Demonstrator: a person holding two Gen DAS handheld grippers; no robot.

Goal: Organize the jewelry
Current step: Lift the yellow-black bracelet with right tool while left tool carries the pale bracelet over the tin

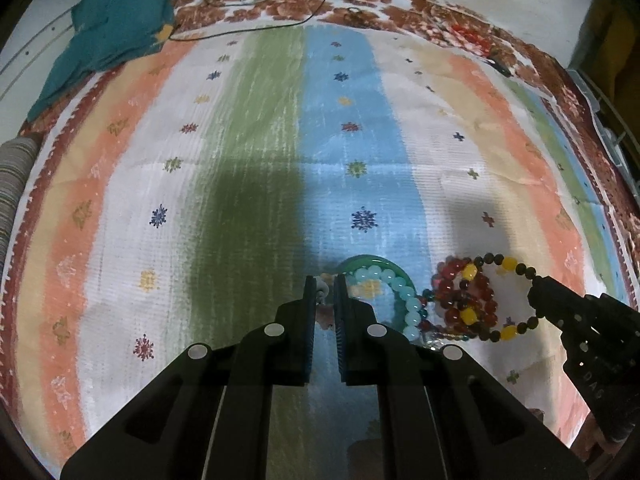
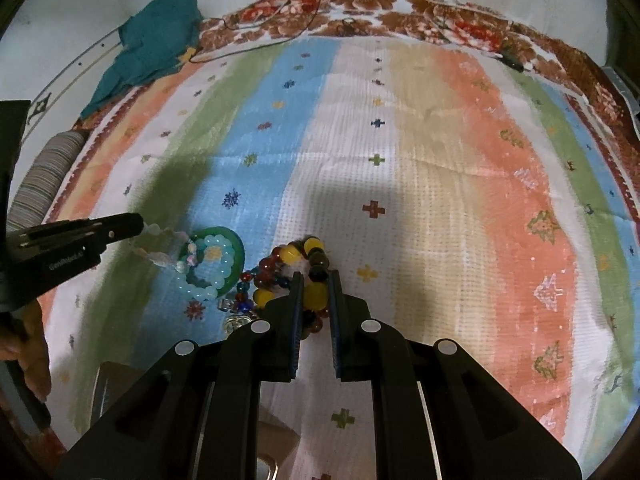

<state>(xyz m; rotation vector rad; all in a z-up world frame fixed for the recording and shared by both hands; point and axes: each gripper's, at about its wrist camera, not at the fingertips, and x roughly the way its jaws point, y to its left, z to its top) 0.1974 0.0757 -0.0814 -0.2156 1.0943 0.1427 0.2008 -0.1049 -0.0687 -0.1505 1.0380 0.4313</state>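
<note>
Yellow-beaded bracelet [image 2: 310, 276] flat between right fingers [image 2: 297, 308]

surface: striped cloth [image 1: 280, 128], spread flat
ahead, close: bracelets [image 2: 224, 264] piled up
far left: teal cloth [image 1: 116, 24] dumped

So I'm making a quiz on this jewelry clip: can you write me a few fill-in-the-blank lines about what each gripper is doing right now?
1. The right gripper has its jaws closed on the bracelet with dark and ____ beads.
2. The left gripper pinches a pale bead bracelet lying partly over the ____ bangle.
3. The light blue bead bracelet lies ____ that bangle.
4. All the jewelry sits on a ____ cloth.

Missing words: yellow; green; inside; striped
</note>
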